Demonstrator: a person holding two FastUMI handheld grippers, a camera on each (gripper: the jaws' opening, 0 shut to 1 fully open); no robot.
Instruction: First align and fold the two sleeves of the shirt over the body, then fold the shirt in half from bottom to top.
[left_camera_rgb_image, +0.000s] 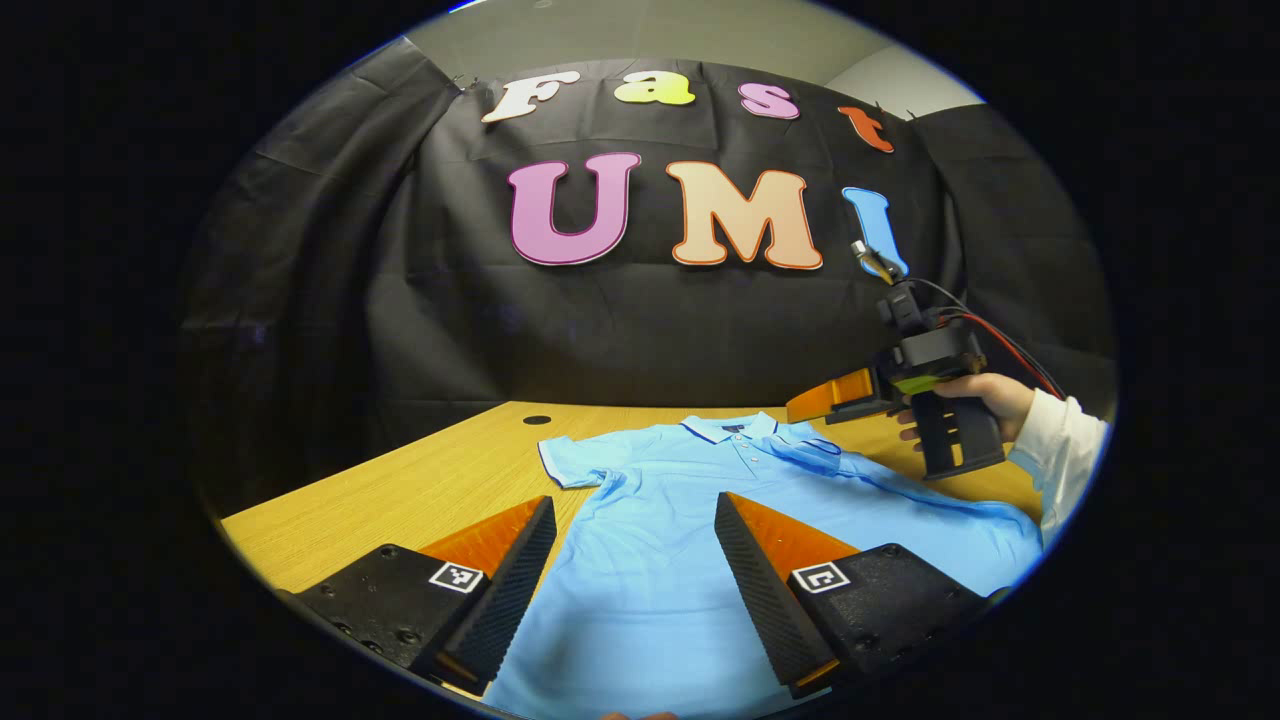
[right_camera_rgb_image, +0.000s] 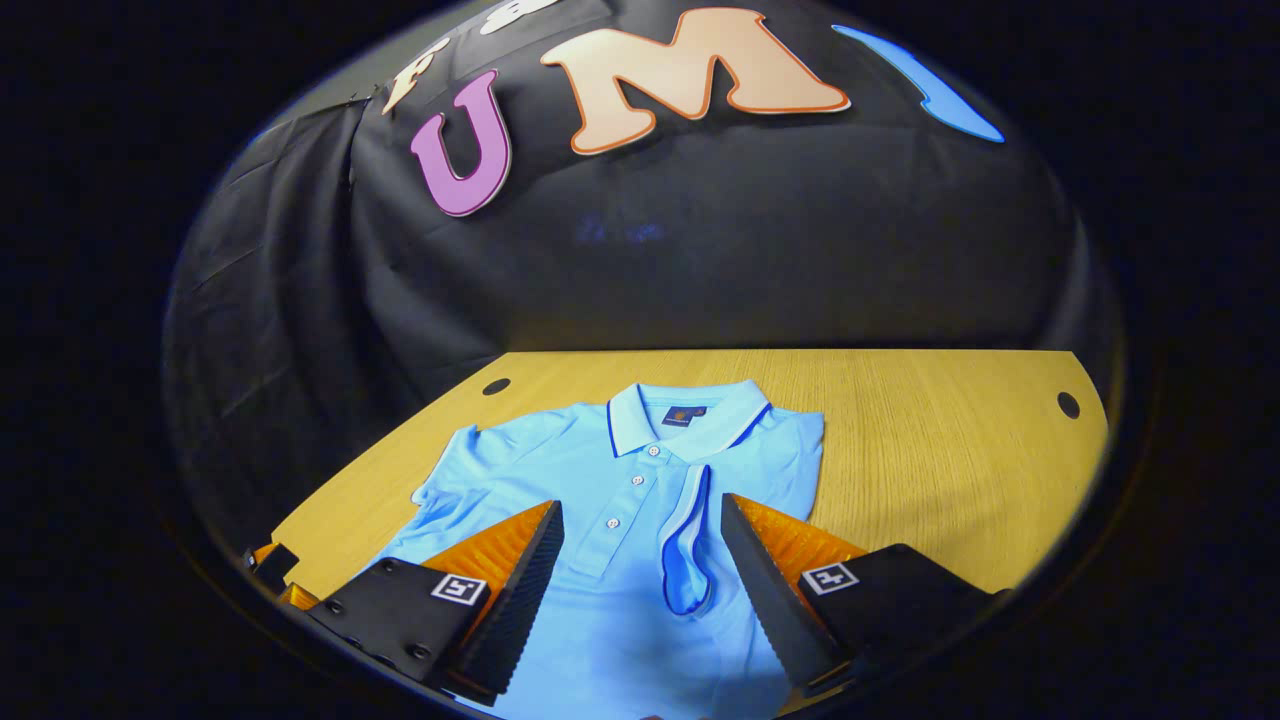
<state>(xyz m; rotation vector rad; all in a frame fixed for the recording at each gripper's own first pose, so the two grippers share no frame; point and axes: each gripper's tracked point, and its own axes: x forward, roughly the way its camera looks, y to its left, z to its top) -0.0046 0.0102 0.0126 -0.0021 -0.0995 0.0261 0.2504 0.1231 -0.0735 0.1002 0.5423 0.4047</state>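
No readable text is showing on any item. A small dark label (right_camera_rgb_image: 683, 414) is sitting inside the collar of the shirt (right_camera_rgb_image: 640, 590), too small to read. Square black-and-white coded markers (left_camera_rgb_image: 456, 576) are sitting on the gripper bodies, bearing patterns, not words.

Both tools, left (left_camera_rgb_image: 635, 560) and right (right_camera_rgb_image: 640, 565), hover with fingers apart.

A black cloth wall (left_camera_rgb_image: 650, 330) hangs in loose creases behind a light wooden tabletop (left_camera_rgb_image: 420, 480) with visible grain. The tabletop has small round dark holes (right_camera_rgb_image: 1068, 405) near its far corners. Above the cloth, in the left gripper view, a strip of pale grey room wall (left_camera_rgb_image: 700, 35) shows. Lighting is dim, brightest on the wood.
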